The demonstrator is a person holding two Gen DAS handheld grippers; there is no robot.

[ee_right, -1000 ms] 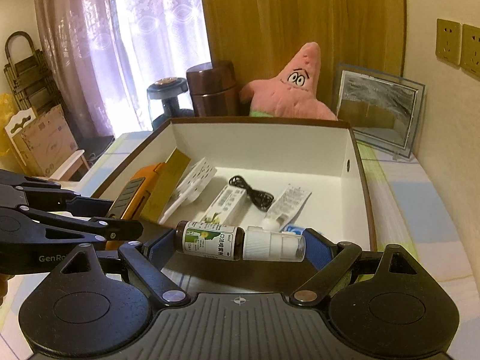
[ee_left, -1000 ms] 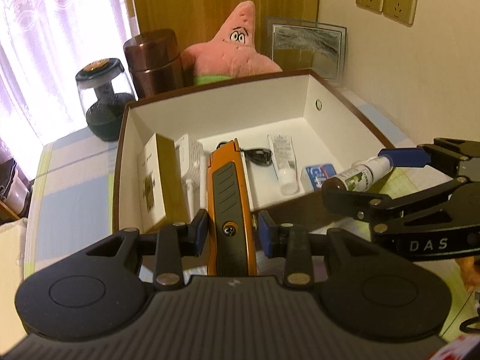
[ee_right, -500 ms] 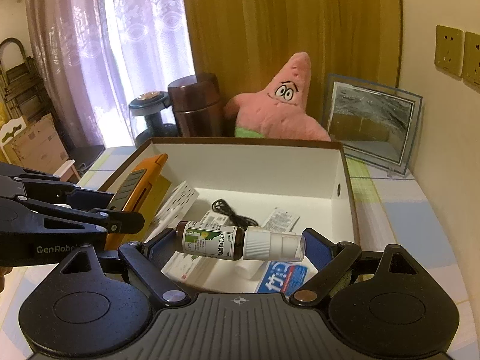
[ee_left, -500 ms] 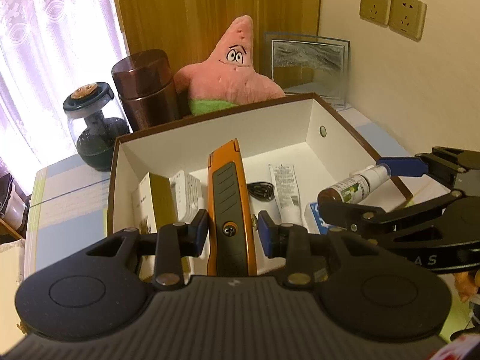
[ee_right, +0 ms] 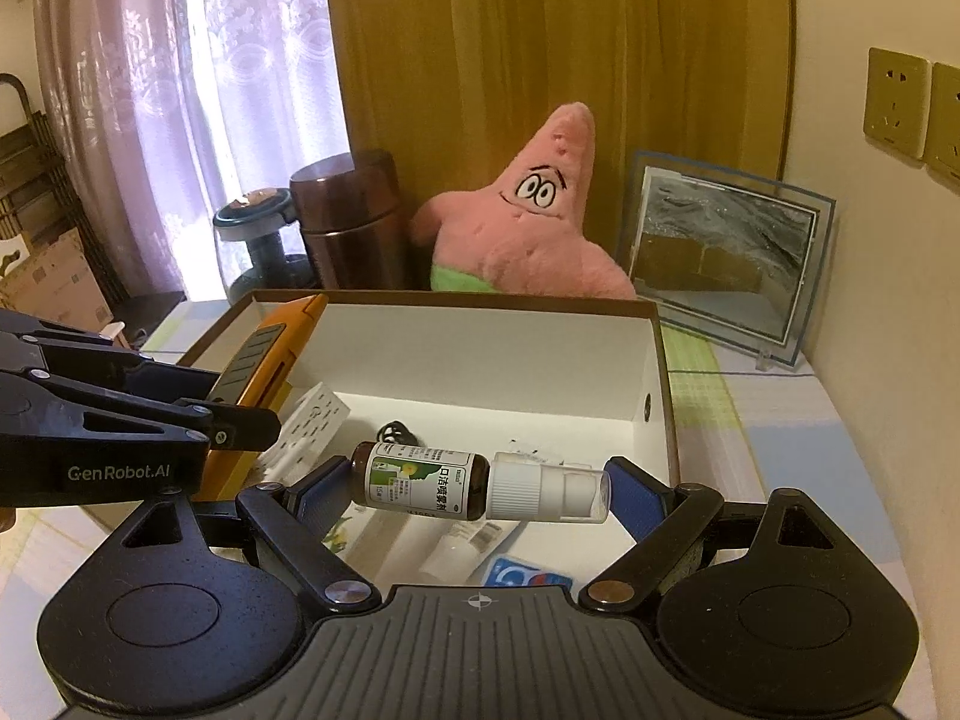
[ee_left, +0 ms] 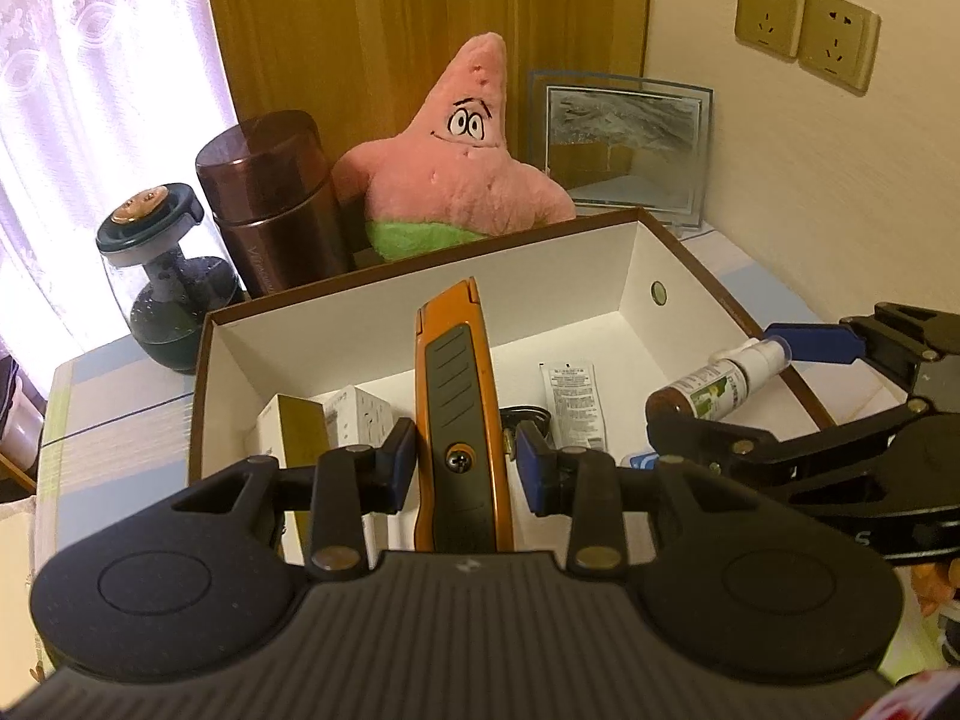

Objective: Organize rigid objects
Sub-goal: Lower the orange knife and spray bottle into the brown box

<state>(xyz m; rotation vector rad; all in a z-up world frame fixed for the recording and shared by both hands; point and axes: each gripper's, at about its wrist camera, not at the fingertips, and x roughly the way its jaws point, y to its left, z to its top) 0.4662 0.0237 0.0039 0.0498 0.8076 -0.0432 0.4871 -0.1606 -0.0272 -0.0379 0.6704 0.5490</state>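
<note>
L gripper (ee_left: 463,468) jaws nearly closed, clamped on orange utility knife (ee_left: 459,396), handle betw pads, nose fwd over white box (ee_left: 636,258). R gripper (ee_right: 480,489) jaws wide, gripping spray bottle (ee_right: 480,489) lengthwise, end to end, above box.

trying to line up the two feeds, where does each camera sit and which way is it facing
Left wrist: on the left gripper, looking down its fingers at the orange utility knife it grips, above the white open box.
Right wrist: on the right gripper, facing the brown spray bottle it holds crosswise.
Shared: box, pink star plush, each other's gripper.
</note>
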